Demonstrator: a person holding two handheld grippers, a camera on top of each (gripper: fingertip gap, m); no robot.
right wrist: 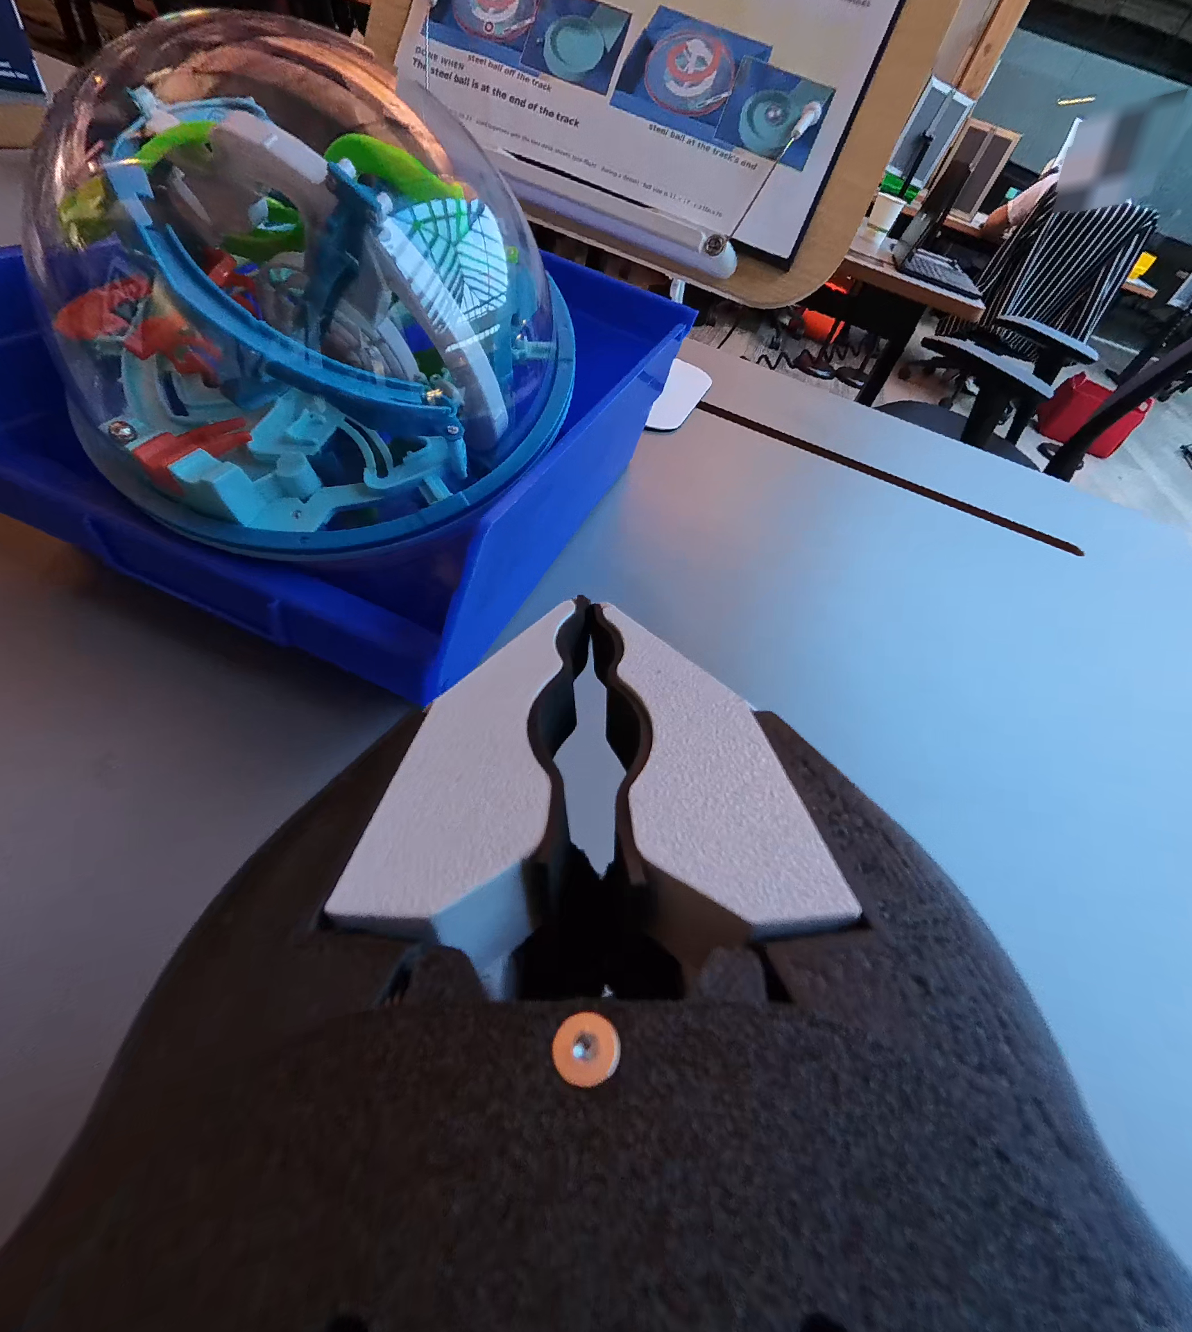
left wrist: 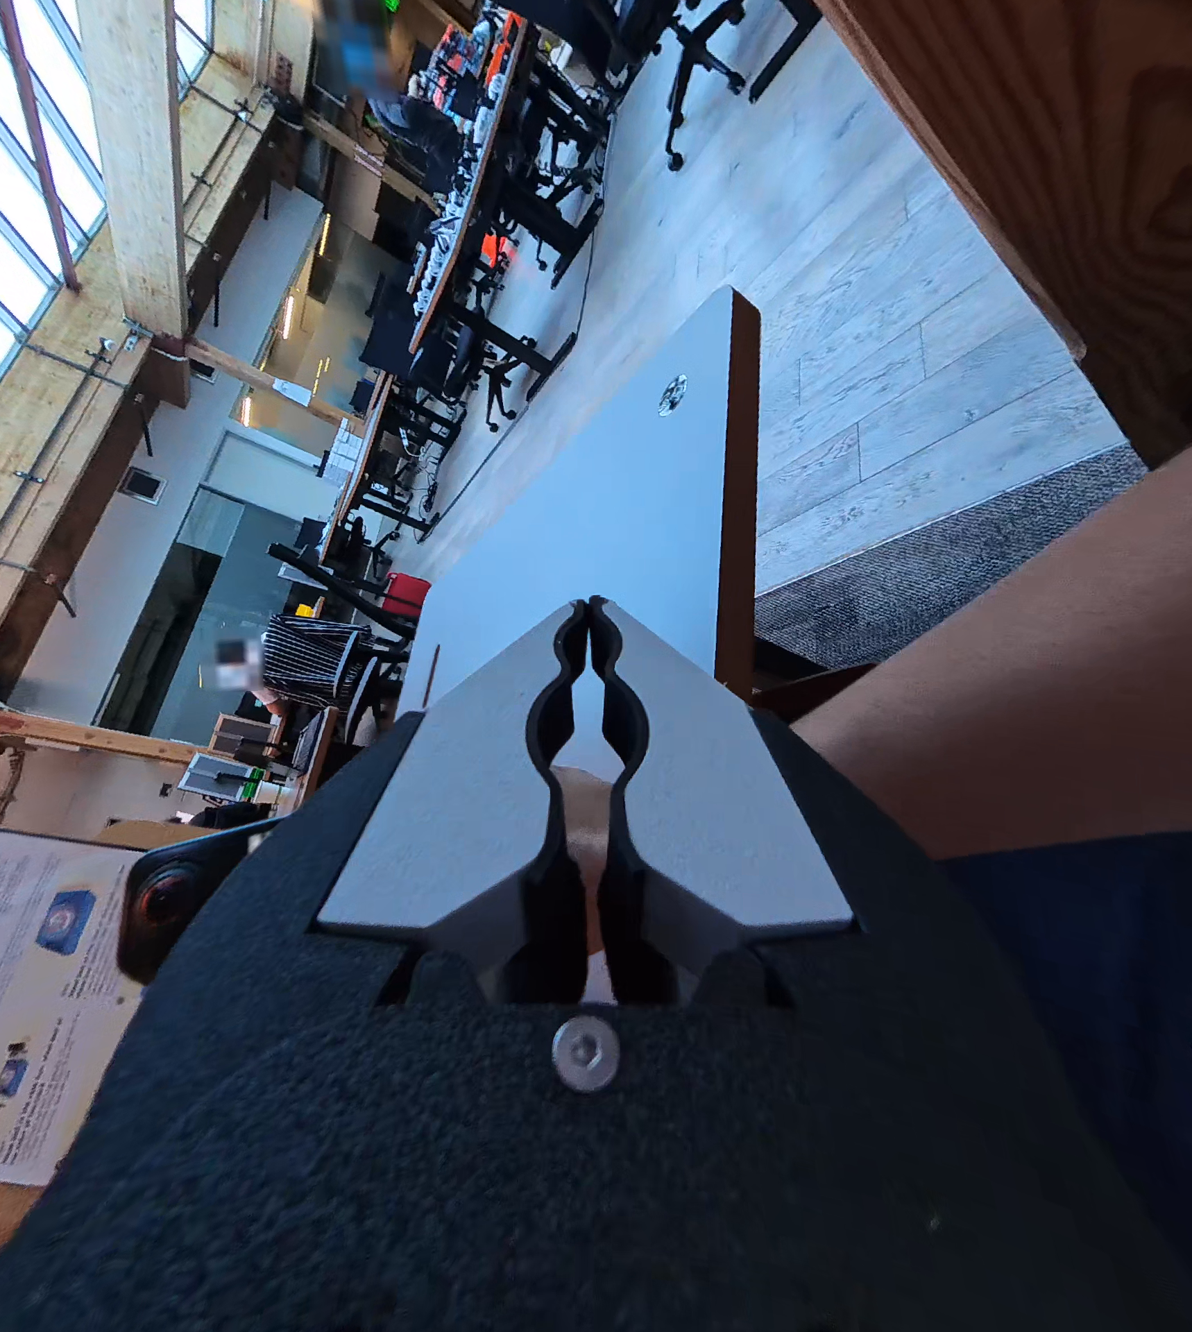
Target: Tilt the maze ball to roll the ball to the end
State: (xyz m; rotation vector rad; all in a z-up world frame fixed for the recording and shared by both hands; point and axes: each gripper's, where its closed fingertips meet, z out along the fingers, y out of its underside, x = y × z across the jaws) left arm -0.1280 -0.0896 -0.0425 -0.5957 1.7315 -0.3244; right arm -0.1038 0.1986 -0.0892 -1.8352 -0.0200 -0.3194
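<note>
Maze ball (right wrist: 290,288) in blue bin (right wrist: 564,461) (instruction sheet (right wrist: 651,108) behind).

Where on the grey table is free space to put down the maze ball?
Bare grey table lies right of the blue plastic tray, up to the dark seam. The tray is filled by the clear maze ball.

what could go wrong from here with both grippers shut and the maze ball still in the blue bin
1. The maze ball is a smooth clear sphere, so the narrow fingertips may slip on it when lifting.
2. It sits low in the blue bin, whose wall could block the right hand-held gripper, which is shut and off to the side.
3. The left hand-held gripper points away across the room, with the ball out of its view, so it could reach in misaligned.
</note>
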